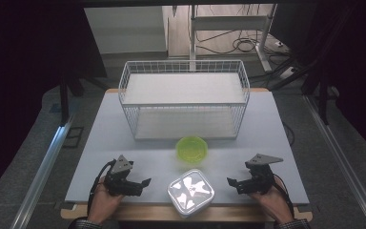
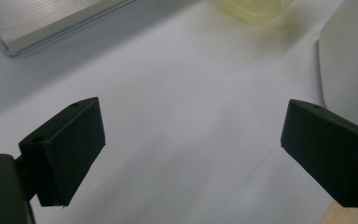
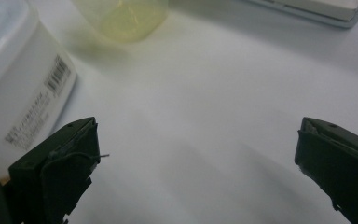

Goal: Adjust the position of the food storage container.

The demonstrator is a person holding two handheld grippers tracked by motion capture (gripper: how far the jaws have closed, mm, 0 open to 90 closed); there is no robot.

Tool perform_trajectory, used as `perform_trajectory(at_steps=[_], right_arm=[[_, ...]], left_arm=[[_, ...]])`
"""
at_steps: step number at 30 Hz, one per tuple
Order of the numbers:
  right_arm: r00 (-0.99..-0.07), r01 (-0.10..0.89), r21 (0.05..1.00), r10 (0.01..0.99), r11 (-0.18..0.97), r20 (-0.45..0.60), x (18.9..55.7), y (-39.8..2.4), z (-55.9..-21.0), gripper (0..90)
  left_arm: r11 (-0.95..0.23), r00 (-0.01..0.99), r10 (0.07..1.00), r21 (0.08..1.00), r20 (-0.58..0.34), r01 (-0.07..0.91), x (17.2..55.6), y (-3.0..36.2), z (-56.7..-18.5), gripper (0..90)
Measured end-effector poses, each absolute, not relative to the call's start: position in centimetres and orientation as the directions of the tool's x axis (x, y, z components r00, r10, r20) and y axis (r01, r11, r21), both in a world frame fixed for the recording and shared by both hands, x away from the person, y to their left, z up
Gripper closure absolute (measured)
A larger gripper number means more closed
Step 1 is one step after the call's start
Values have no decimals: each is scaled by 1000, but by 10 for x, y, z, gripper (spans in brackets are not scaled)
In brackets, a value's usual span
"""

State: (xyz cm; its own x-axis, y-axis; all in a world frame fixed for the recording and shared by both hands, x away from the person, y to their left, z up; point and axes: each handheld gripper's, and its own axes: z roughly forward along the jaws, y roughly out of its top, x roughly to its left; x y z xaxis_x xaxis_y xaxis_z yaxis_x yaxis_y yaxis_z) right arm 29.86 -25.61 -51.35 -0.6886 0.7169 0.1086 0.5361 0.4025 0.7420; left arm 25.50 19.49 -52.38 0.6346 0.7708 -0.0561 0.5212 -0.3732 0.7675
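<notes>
Near edge of the white tabletop (image 1: 276, 124): 2 hands, each with a pair of tongs, resting low on either side of a white lidded box (image 1: 191, 192).

Left tongs (image 1: 147, 182): jaws wide apart, nothing between them, pointing inward toward the box. The left gripper view has bare tabletop between the 2 black jaws, the box wall at the right edge (image 2: 349, 60), well clear of the jaws.

Right tongs (image 1: 229, 181): jaws spread just as wide, empty, also aimed inward at the box. In the right gripper view, the box (image 3: 14, 79) stands just beside the left-hand jaw, barcode label facing the camera; whether they touch, cannot tell.

Box: square, rounded corners, glossy lid, sitting at the front edge between the 2 tongs, near both.

Yellow-green bowl (image 1: 192, 149): upright, translucent, just behind the box, apart from it.

Wire basket (image 1: 183, 102): white, 2 tiers, farther back, centred on the tabletop, behind the bowl.
</notes>
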Motion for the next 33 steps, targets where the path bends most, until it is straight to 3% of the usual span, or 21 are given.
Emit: perform_trajectory(at_steps=[11,19,24,33], right_arm=[[-682,534,744,725,401,98,298,-259,-508,43],[-684,545,735,721,403,111,297,-256,-505,128],[-694,537,735,713,414,106,296,-252,-504,196],[-725,521,736,679,431,116,293,-242,-492,401]], left_arm=[[-356,641,764,780,-74,514,253,195,-523,53],[-372,659,750,784,-62,497,253,193,-524,59],[-375,663,746,786,-59,491,253,192,-524,60],[-396,667,744,781,-35,483,252,190,-524,67]])
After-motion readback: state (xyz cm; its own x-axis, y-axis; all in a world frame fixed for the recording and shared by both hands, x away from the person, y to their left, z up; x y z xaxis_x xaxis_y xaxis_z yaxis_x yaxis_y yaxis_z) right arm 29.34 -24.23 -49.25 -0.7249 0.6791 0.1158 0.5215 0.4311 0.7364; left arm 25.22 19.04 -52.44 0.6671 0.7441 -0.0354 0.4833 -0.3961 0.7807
